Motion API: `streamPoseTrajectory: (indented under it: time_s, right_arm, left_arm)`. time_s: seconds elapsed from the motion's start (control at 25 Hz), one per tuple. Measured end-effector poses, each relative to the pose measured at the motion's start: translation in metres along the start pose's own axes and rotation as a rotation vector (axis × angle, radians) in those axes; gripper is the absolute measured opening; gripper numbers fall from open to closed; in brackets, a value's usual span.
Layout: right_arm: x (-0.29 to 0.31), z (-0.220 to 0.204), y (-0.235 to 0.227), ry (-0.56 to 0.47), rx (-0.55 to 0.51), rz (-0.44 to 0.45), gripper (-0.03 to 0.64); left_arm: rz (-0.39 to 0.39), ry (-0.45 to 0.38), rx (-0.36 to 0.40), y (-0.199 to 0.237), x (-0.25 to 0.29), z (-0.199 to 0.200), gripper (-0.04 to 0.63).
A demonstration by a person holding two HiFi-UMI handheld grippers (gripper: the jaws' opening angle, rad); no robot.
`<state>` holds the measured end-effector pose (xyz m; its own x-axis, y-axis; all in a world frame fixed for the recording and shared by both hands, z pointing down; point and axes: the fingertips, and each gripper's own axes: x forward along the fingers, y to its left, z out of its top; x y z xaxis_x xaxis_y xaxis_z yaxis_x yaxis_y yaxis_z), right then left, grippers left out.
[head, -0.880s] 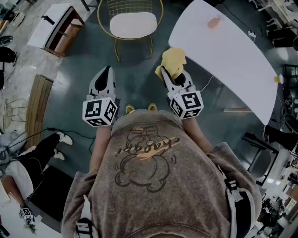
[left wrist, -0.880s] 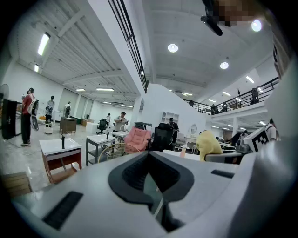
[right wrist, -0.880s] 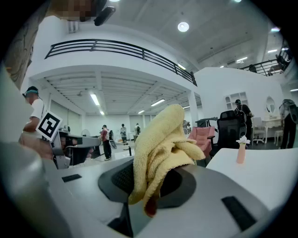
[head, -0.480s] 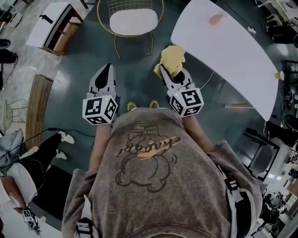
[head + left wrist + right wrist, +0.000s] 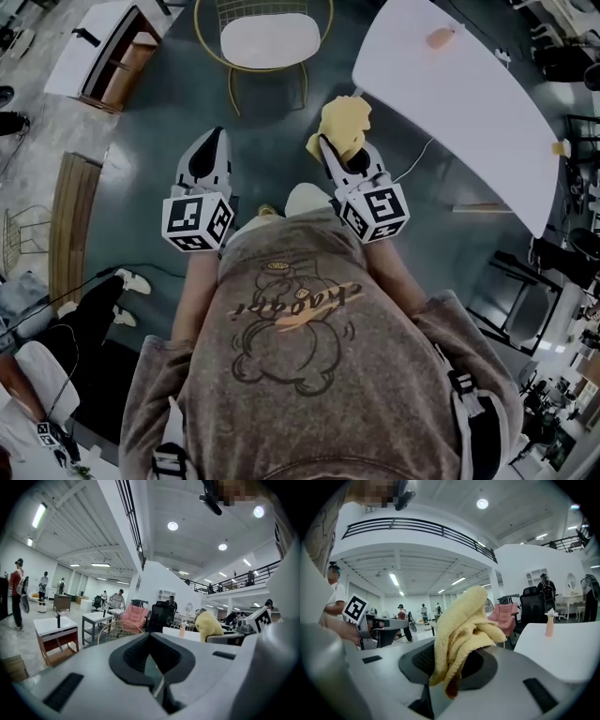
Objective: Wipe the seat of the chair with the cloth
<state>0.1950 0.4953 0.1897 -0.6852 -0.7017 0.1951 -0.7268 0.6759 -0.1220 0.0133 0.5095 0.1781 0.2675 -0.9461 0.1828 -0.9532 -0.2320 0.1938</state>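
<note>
A wire chair with a gold frame and a white seat [image 5: 268, 39] stands ahead of me at the top of the head view; its gold rim [image 5: 117, 629] shows in the left gripper view. My right gripper [image 5: 323, 147] is shut on a bunched yellow cloth [image 5: 343, 124] that sticks up from its jaws, also plain in the right gripper view [image 5: 461, 627]. My left gripper [image 5: 212, 141] is shut with nothing in it and points toward the chair. Both grippers hang over the dark floor, well short of the seat.
A long white table [image 5: 459, 103] runs along the right, carrying a small pink vase [image 5: 441, 37]. A white cabinet with a wooden inside [image 5: 98, 52] stands at the far left. A wooden bench [image 5: 70, 220] lies left. A seated person's legs [image 5: 80, 300] show at lower left.
I have moved a little forward: the chair and table have slid up in the head view. Both grippers kept their pose, the cloth still held.
</note>
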Motion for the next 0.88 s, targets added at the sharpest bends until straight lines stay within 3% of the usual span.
streamPoseTrajectory:
  time_s: [0.44,0.88]
  right_arm:
    - [0.047,-0.006,-0.011,0.006,0.023,0.004,0.112]
    - [0.146,0.012,-0.063,0.024,0.037,0.045,0.112]
  left_arm:
    - [-0.003,-0.003,0.006,0.031,0.031,0.005,0.008]
    - [0.017,-0.004,-0.031,0.082,0.122,0.027,0.008]
